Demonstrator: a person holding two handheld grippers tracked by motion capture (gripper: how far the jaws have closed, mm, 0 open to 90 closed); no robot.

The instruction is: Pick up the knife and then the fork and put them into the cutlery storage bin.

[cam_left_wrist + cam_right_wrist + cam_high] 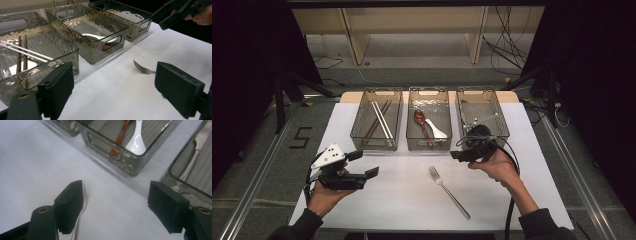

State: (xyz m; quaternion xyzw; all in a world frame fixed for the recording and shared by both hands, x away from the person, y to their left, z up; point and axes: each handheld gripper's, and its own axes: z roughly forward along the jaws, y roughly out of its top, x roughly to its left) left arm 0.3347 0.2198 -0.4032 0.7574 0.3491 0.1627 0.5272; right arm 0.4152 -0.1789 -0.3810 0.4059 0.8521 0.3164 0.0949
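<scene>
A metal fork (448, 192) lies on the white table (402, 200), tines toward the bins. In the left gripper view the fork (143, 70) lies ahead between the wide-apart jaws of my left gripper (118, 87). My left gripper (364, 164) is held open at the table's left front, empty. Open and empty too, my right gripper (460, 154) hovers in front of the right bin (484, 115). In the right gripper view the fork (84, 201) peeks out beside the left jaw of my right gripper (118, 205).
Three clear grey bins stand in a row at the back. The left bin (377, 140) holds white and brown chopsticks (379, 120). The middle bin (428, 142) holds a brown spoon (420, 119) and a white spoon (435, 131). A metal utensil (192, 166) lies in the right bin.
</scene>
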